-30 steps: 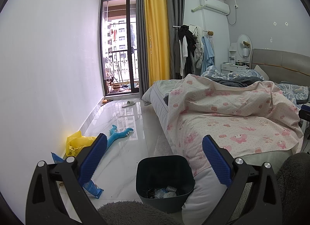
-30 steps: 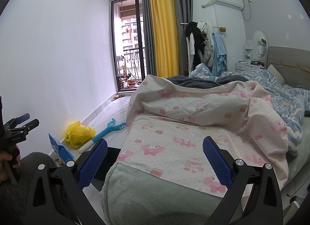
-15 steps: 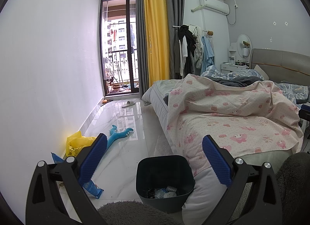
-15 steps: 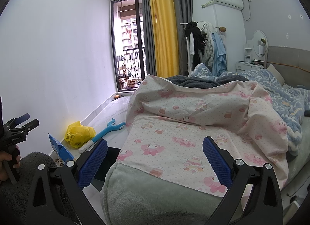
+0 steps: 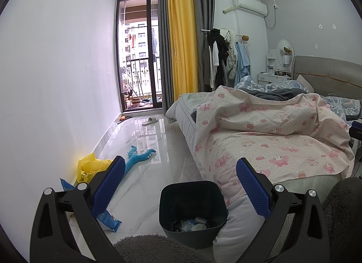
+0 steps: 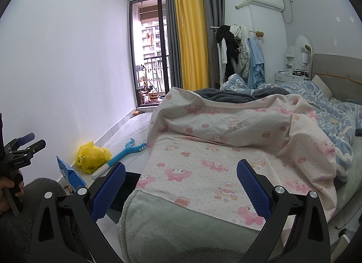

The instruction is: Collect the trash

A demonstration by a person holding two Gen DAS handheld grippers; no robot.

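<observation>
A dark trash bin (image 5: pixel 192 204) stands on the floor by the bed corner, with wrappers in its bottom. My left gripper (image 5: pixel 181 186) is open and empty, held above and before the bin. A blue snack bag (image 5: pixel 108 217) lies on the floor at the left, partly behind the left finger. A yellow plastic bag (image 5: pixel 89 167) sits against the wall. My right gripper (image 6: pixel 181 186) is open and empty over the bed's foot. The blue bag (image 6: pixel 70 175) and yellow bag (image 6: pixel 92 155) also show in the right wrist view. The bin (image 6: pixel 126 188) is mostly hidden there.
A bed (image 5: pixel 267 136) with a pink patterned sheet fills the right side. A blue toy (image 5: pixel 138 155) and a slipper (image 5: pixel 149 121) lie on the glossy floor. A white stick-like item (image 6: pixel 101 171) lies near the yellow bag. A balcony door (image 5: pixel 140 59) is far ahead.
</observation>
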